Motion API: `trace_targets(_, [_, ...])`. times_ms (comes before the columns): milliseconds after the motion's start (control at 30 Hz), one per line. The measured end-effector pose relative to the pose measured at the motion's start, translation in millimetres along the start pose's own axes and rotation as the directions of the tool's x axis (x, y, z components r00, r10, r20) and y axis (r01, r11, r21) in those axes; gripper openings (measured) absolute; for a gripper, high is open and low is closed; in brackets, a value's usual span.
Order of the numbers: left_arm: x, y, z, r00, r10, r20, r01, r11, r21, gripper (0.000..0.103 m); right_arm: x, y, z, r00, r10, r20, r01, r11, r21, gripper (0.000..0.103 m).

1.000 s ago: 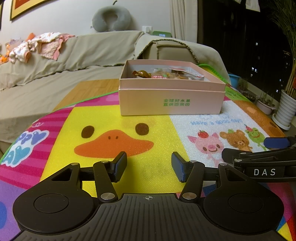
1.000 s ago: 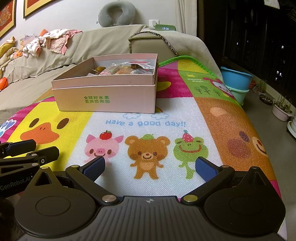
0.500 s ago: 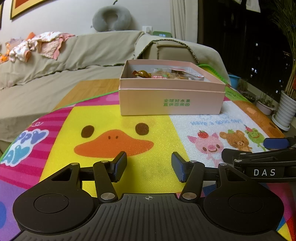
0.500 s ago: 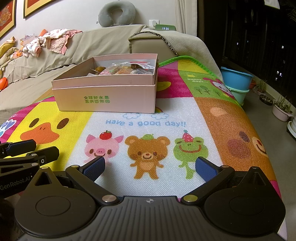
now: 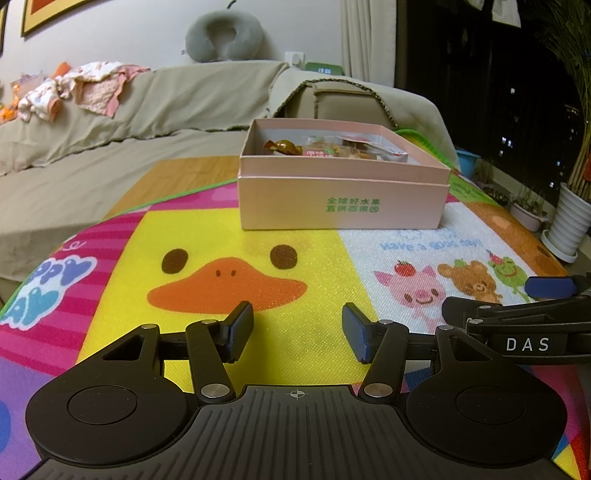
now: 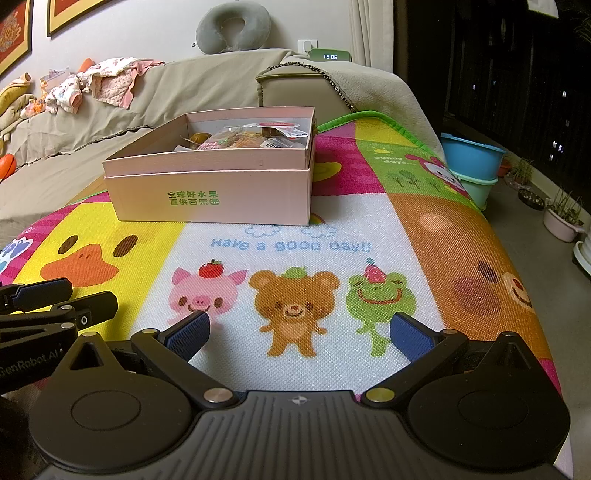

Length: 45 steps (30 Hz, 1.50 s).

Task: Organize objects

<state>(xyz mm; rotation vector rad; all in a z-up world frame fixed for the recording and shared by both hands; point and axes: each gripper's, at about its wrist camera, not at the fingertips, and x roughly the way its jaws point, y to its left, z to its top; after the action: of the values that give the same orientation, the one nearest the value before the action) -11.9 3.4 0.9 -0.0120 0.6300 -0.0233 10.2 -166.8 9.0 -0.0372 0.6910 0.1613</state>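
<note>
Both grippers low over the cartoon play mat [image 5: 207, 236], side by side, fingers pointing toward the sofa [image 5: 155, 110]. Left gripper [image 5: 297, 334]: level, over the yellow duck panel, jaws parted a moderate way with nothing between the blue pads [image 5: 240, 332]; mat visible through the gap. Right gripper [image 6: 300, 334]: also level, over the white panel with pig, bear and frog, jaws spread wider than the left, released, nothing held. Each gripper shows at the edge of the other's view; close together but apart. Pink box [image 5: 343, 195], lid off, sits on the mat ahead of both, well beyond the fingertips, straddling the yellow and white panels; green printed characters on its near wall. Inside it: wrapped snacks [image 6: 255, 138], piled toward the far right corner; exact items hard to tell. Grey neck pillow [image 6: 232, 27] on the sofa back; blue tubs [image 6: 472, 162] on the floor to the right.
</note>
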Motion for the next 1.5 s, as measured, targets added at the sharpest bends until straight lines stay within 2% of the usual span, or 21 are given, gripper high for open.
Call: trace_targets(1500, [0.0,2.1,0.9,1.000,-0.003,-0.006,0.003,1.000,-0.006,0.058,-0.4,-0.8,0.1,1.000,0.002,-0.001,-0.002,1.000,0.001,0.103])
